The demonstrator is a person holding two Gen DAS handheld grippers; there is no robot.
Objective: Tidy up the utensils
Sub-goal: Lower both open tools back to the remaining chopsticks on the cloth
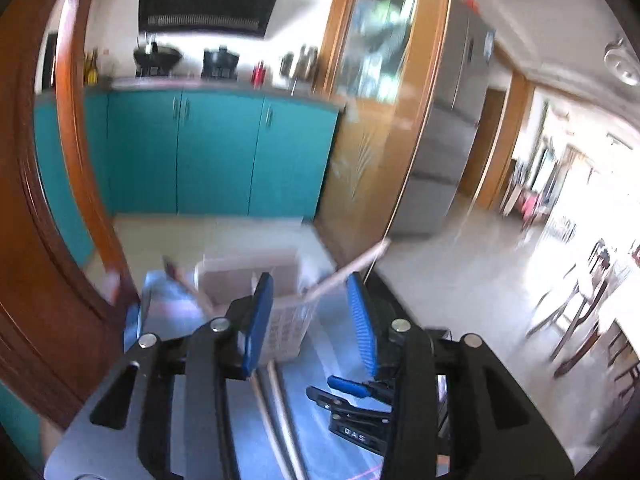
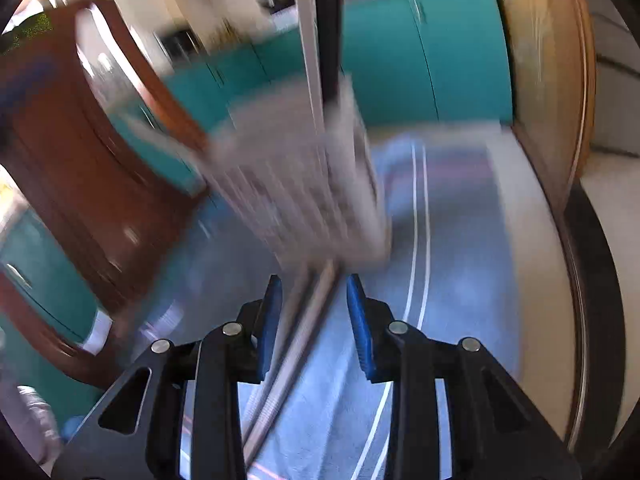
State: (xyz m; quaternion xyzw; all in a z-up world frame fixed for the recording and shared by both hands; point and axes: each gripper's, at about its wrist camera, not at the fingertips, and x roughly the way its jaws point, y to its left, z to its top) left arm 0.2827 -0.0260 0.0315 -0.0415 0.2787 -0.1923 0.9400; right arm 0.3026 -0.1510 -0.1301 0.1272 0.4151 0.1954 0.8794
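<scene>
Right gripper [image 2: 314,320] partly open, chopsticks [image 2: 288,344] lying loose between the pads. Utensil basket [image 2: 296,192] just ahead. Left gripper [image 1: 310,320] partly open too, holding nothing.

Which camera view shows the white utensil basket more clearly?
The left wrist view: the basket is only slightly blurred, with its latticed wall, rim and a leaning chopstick readable. In the right wrist view the basket looks larger but is heavily smeared by motion.

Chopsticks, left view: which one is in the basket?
The pale one leaning rightward out of the white basket; the other two lie flat on the blue cloth.
</scene>
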